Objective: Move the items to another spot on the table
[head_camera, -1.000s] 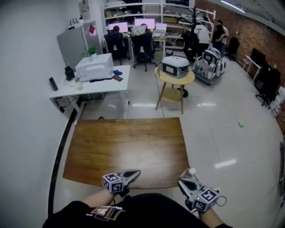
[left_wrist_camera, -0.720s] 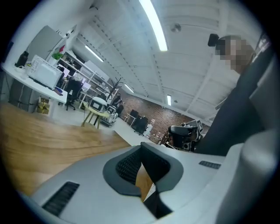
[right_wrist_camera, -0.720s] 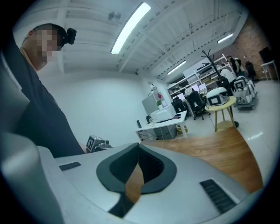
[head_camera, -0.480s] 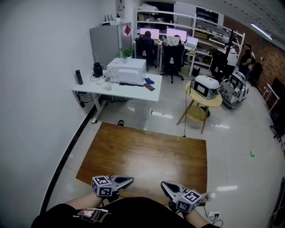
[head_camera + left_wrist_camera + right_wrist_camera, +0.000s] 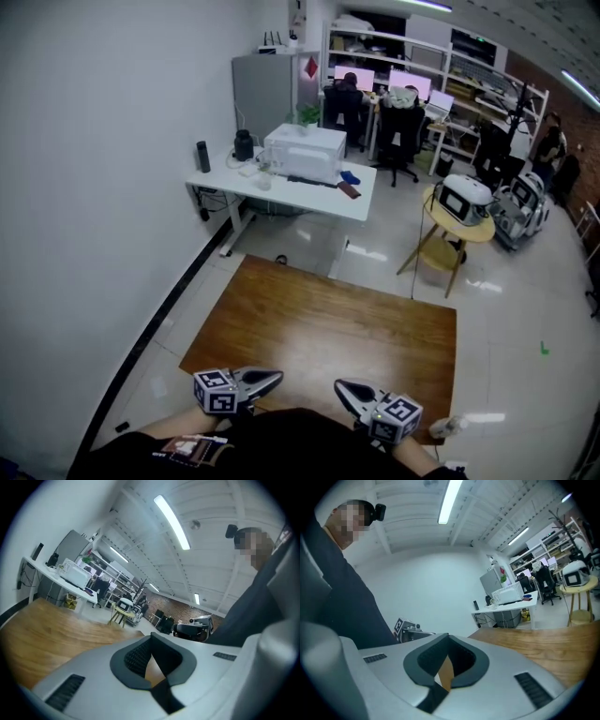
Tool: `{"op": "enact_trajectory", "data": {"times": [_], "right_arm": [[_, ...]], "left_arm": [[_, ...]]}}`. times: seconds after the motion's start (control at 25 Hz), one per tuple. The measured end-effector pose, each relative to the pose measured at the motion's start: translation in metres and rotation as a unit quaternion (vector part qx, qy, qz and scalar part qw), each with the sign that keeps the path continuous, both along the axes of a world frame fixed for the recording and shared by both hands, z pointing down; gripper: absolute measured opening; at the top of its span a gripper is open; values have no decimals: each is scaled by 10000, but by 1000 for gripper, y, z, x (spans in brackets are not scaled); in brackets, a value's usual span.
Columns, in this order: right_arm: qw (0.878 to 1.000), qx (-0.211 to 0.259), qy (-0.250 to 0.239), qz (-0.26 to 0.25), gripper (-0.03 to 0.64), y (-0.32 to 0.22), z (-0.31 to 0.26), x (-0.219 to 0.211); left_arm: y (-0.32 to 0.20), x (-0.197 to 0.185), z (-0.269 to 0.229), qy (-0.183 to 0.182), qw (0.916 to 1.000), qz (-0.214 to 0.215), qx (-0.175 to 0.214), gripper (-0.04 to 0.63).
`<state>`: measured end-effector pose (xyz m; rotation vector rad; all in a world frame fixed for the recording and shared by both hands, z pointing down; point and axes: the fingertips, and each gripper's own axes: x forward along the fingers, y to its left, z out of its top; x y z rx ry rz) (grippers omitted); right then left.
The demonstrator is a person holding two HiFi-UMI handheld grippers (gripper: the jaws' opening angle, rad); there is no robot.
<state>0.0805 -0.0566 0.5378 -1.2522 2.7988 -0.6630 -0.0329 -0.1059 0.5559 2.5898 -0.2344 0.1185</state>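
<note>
The brown wooden table (image 5: 319, 319) lies bare in the head view. At its near right corner stands a small clear bottle (image 5: 449, 427) with a white cap. My left gripper (image 5: 278, 378) hovers at the near edge, pointing right, jaws shut with nothing in them. My right gripper (image 5: 338, 384) faces it from the right, pointing left, also shut with nothing held. In the left gripper view my left gripper (image 5: 151, 640) shows closed tips over the wood, and the right gripper (image 5: 194, 627) sits beyond. The right gripper view shows my right gripper (image 5: 447, 639) closed the same way.
A white desk (image 5: 281, 183) with a white box-shaped machine stands beyond the table, against the left wall. A round yellow side table (image 5: 457, 225) carrying a white appliance is at the right. People sit at monitors farther back. Grey floor surrounds the table.
The head view has swung, so the table sits further right and lower in frame. Both grippers have drawn closer together at the near edge. The bottle now shows behind the right gripper.
</note>
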Motion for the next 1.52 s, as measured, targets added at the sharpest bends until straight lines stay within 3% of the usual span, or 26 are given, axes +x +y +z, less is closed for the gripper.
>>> {"op": "enact_trajectory", "data": {"times": [0.12,0.28,0.48,0.6,0.76,1.0,1.16,1.52], "right_arm": [[9995,-81,-152,280,-12,-16,-8,-24],[9967,-426,-394,576,-12,-35,-1,-89],[9961,-505,-170,708,-14,-57,6,-134],[9982,-246,-27,540,-14,-52,-2,-133],[9986,-253,-104,448,-14,-43,-16,-121],[9989,-237,55,389,-14,-26,-9,-102],[9980,-267,-173,544,-14,-26,-31,-102],[9991,-130,126,388,-14,-20,-15,-93]], "left_arm": [[-12,-20,-2,145,9994,313,-11,-9],[-21,-59,8,-203,9953,927,167,-9],[-36,-93,11,-256,9904,1343,220,-9],[-29,-90,2,-76,9909,1337,134,-9],[-22,-78,-8,118,9937,1116,-20,-9],[-8,-62,-8,124,9940,1078,125,-9],[-6,-58,-11,138,9945,1029,115,-9],[-7,-57,-13,139,9942,1064,109,-9]]}}
